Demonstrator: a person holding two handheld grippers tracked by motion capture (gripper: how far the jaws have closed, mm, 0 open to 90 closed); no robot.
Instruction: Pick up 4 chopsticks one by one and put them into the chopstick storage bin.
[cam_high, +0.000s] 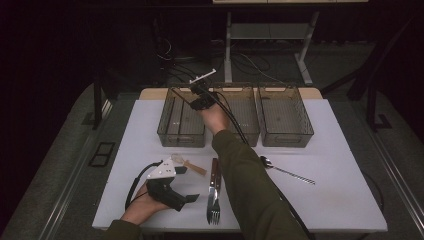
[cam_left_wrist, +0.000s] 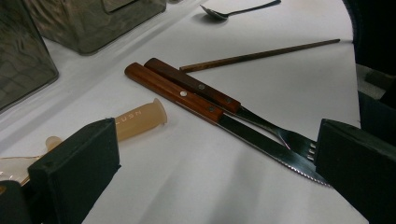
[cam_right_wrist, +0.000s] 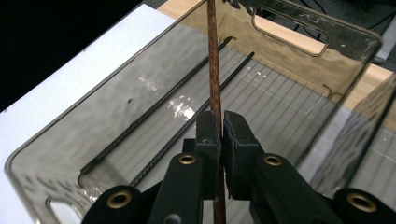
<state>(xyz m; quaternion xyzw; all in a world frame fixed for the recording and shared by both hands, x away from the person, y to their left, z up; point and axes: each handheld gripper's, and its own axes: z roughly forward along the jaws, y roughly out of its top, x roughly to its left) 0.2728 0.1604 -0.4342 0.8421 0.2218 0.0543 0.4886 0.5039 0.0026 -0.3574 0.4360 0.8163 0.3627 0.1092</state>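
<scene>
Right now my right claw (cam_right_wrist: 220, 133) is clenched on a brown chopstick (cam_right_wrist: 214, 70), pads pinching it low so the long end sticks out ahead, over the leftmost tray (cam_right_wrist: 56, 130). Two dark chopsticks (cam_right_wrist: 154, 112) already lie flat on that tray's floor, so I read this as sorting: sticks go in this tray and I hold this one above them for the drop. High view puts the same claw (cam_high: 202, 97) at the left tray's (cam_high: 167, 132) far right corner, with my sleeve (cam_high: 250, 185) stretched across the desk (cam_high: 340, 150). Two more trays (cam_high: 285, 120) sit to its right; I can't tell what's in them.

Left claw (cam_high: 192, 198) rests near the desk's front edge, jaws standing wide apart, released, gripping nothing. I judge it's parked, waiting its turn.

Left gripper view gives what the other views miss: a wood-handled fork (cam_left_wrist: 196, 86) and knife (cam_left_wrist: 173, 91) lying side by side and touching, a second brown chopstick (cam_left_wrist: 261, 54) beyond them, a spoon (cam_left_wrist: 219, 13) farther off, and a pale rubbery handle (cam_left_wrist: 140, 119) just beside the left jaw. Right gripper view alone shows the tray contents. High view shows the spoon (cam_high: 285, 171) well apart from the fork (cam_high: 214, 192).
</scene>
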